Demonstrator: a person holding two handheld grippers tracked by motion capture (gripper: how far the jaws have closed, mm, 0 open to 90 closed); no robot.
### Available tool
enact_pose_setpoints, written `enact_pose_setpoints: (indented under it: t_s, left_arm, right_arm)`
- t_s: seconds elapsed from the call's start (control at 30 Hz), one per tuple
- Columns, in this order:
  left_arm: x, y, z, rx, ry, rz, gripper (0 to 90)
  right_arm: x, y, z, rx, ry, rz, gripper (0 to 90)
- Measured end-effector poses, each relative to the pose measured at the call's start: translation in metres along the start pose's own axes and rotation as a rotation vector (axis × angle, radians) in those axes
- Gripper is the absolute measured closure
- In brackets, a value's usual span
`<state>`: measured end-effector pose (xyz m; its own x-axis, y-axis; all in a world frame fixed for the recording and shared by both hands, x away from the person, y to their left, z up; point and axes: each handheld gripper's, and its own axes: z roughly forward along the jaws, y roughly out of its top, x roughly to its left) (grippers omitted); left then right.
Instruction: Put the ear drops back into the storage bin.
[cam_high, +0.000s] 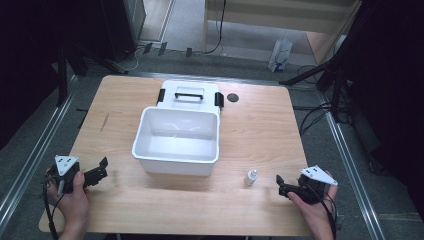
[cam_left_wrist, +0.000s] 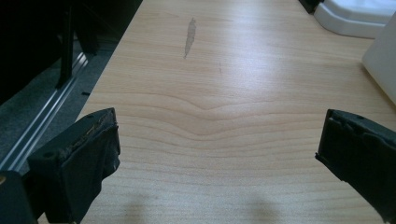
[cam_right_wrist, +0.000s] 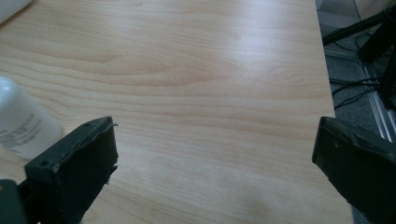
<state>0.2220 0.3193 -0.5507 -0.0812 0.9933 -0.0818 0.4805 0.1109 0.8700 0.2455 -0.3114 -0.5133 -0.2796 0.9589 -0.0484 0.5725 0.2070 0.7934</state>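
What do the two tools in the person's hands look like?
Each tool is black, with two chunky jaws whose tips look rough and worn. The left tool and the right tool each carry a pale grey three-cornered plate on top with small dark dots on it. A thin black cable trails back from the left one. The forearms look bare, with no sleeves.

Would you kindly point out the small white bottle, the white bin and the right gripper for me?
small white bottle (cam_high: 251, 177), high view, on its body.
white bin (cam_high: 176, 161), high view, on its near outer wall.
right gripper (cam_high: 280, 184), high view, between its open jaw tips.
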Motion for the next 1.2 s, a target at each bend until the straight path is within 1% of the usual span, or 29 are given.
enact_pose_setpoints:
  t_s: [0.03, 0.07, 0.1, 0.13, 0.23, 0.3, 0.37, 0.4, 0.43, 0.53, 0.57, 0.6, 0.67, 0.7, 0.73, 0.77, 0.8, 0.83, 0.9, 0.93, 0.97, 1.0, 1.03, 1.07, 1.1, 1.13, 1.17, 1.2]
  left_arm:
    - [0.0, 0.0, 0.0, 0.0, 0.001, 0.001, 0.0]
    - [-0.001, 0.0, 0.001, -0.001, 0.003, 0.003, 0.0]
    - [-0.001, 0.001, 0.001, 0.003, 0.002, 0.002, 0.0]
    - [-0.001, 0.001, 0.002, 0.005, 0.002, 0.0, 0.0]
    - [0.0, 0.001, 0.002, 0.01, 0.003, 0.005, 0.0]
    - [-0.001, 0.001, 0.002, 0.011, 0.006, 0.007, 0.0]
    - [-0.001, 0.001, 0.002, 0.014, 0.007, 0.01, 0.0]
    - [-0.001, 0.001, 0.002, 0.011, 0.009, 0.01, 0.0]
    - [-0.001, 0.001, 0.002, 0.012, 0.01, 0.011, 0.0]
    - [-0.002, 0.001, 0.002, 0.013, 0.01, 0.013, 0.0]
    - [-0.002, 0.001, 0.002, 0.014, 0.01, 0.014, 0.0]
    - [-0.002, 0.001, 0.002, 0.015, 0.009, 0.015, 0.0]
    - [-0.002, 0.001, 0.002, 0.015, 0.01, 0.016, 0.0]
    - [-0.002, 0.001, 0.002, 0.017, 0.01, 0.016, 0.0]
    - [-0.002, 0.001, 0.002, 0.017, 0.01, 0.016, 0.0]
    - [-0.002, 0.001, 0.003, 0.019, 0.009, 0.016, 0.0]
    - [-0.002, 0.001, 0.003, 0.02, 0.009, 0.017, 0.0]
    - [-0.002, 0.001, 0.003, 0.022, 0.008, 0.017, 0.0]
    - [-0.002, 0.001, 0.003, 0.022, 0.007, 0.018, 0.0]
    - [-0.002, 0.001, 0.003, 0.022, 0.007, 0.018, 0.0]
    - [-0.002, 0.001, 0.003, 0.022, 0.007, 0.016, 0.0]
    - [-0.002, 0.001, 0.003, 0.025, 0.006, 0.016, 0.0]
    - [-0.002, 0.001, 0.003, 0.025, 0.006, 0.016, 0.0]
    - [-0.002, 0.001, 0.003, 0.025, 0.005, 0.015, 0.0]
    - [-0.002, 0.002, 0.003, 0.027, 0.005, 0.014, 0.0]
    - [-0.002, 0.002, 0.003, 0.027, 0.005, 0.014, 0.0]
    - [-0.002, 0.002, 0.004, 0.028, 0.005, 0.015, 0.0]
    - [-0.002, 0.002, 0.004, 0.031, 0.007, 0.017, 0.0]
  right_arm:
    - [0.0, 0.0, 0.0, 0.0, 0.0, 0.0, 1.4]
    - [0.001, 0.004, -0.002, 0.009, -0.001, -0.016, 2.5]
    - [0.003, 0.01, -0.004, 0.026, 0.007, -0.054, 3.3]
    - [0.006, 0.019, -0.007, 0.055, 0.018, -0.103, 3.7]
    - [0.009, 0.034, -0.01, 0.092, 0.045, -0.153, 5.1]
    - [0.011, 0.044, -0.011, 0.12, 0.051, -0.183, 6.1]
    - [0.013, 0.052, -0.011, 0.146, 0.058, -0.228, 7.5]
    - [0.013, 0.052, -0.011, 0.146, 0.058, -0.228, 7.5]
    - [0.015, 0.056, -0.01, 0.167, 0.066, -0.246, 8.1]
    - [0.02, 0.066, -0.005, 0.227, 0.079, -0.328, 9.5]
    - [0.025, 0.071, -0.001, 0.275, 0.084, -0.396, 10.4]
    - [0.027, 0.073, 0.001, 0.295, 0.086, -0.435, 10.9]
    - [0.033, 0.079, 0.004, 0.337, 0.103, -0.482, 11.3]
    - [0.037, 0.081, 0.006, 0.349, 0.114, -0.507, 11.6]
    - [0.037, 0.081, 0.006, 0.349, 0.114, -0.507, 11.6]
    - [0.044, 0.087, 0.007, 0.371, 0.148, -0.556, 11.9]
    - [0.044, 0.087, 0.007, 0.371, 0.148, -0.556, 11.9]
    - [0.048, 0.09, 0.007, 0.389, 0.157, -0.567, 12.0]
    - [0.059, 0.098, 0.008, 0.421, 0.201, -0.624, 12.3]
    - [0.059, 0.098, 0.008, 0.421, 0.201, -0.624, 12.3]
    - [0.065, 0.103, 0.009, 0.444, 0.227, -0.663, 12.5]
    - [0.068, 0.105, 0.01, 0.458, 0.235, -0.673, 12.6]
    - [0.068, 0.105, 0.01, 0.458, 0.235, -0.673, 12.6]
    - [0.071, 0.107, 0.011, 0.472, 0.244, -0.694, 12.9]
    - [0.075, 0.109, 0.012, 0.501, 0.26, -0.716, 13.7]
    - [0.075, 0.109, 0.012, 0.501, 0.26, -0.716, 13.7]
    - [0.078, 0.11, 0.013, 0.516, 0.276, -0.72, 14.1]
    - [0.083, 0.112, 0.015, 0.552, 0.307, -0.734, 15.3]
